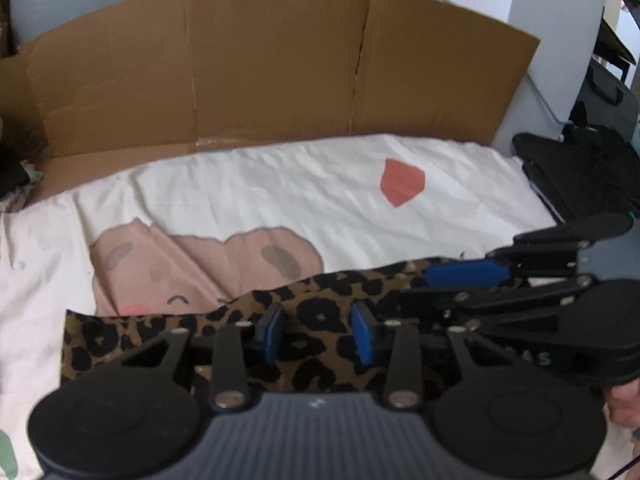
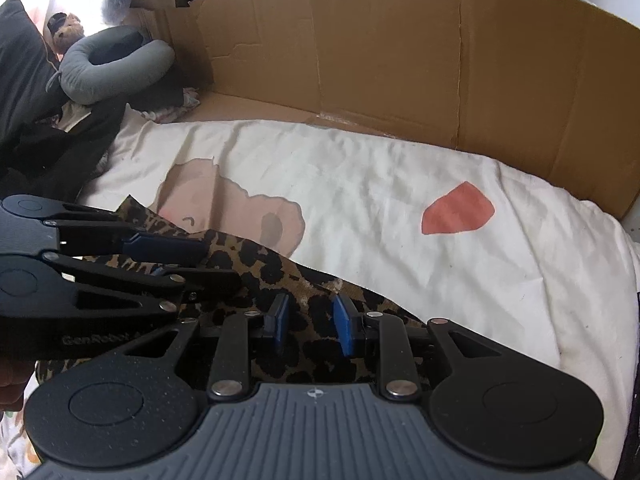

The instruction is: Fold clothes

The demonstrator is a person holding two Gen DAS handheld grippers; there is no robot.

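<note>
The leopard-print garment [image 1: 320,312] lies spread low on the bed's white printed cover [image 1: 280,184], its far edge wavy, directly under both grippers. It looks thin, light and limp, a soft knit that will sag and wrinkle if lifted from one point, so I judge it best taken at an edge or corner with both tools, pinching a single layer without catching the cover below. The left gripper [image 1: 316,330] hovers over the cloth with its blue pads apart and nothing between them; the right gripper [image 2: 308,324] is likewise parted and empty, just beside the left one. Whether the garment is already folded once or lies flat I cannot tell. The cover is rumpled and soft, giving little firm backing. A tall cardboard sheet [image 1: 240,68] stands behind the bed, a grey neck pillow [image 2: 112,68] and dark clothes lie at one end.
</note>
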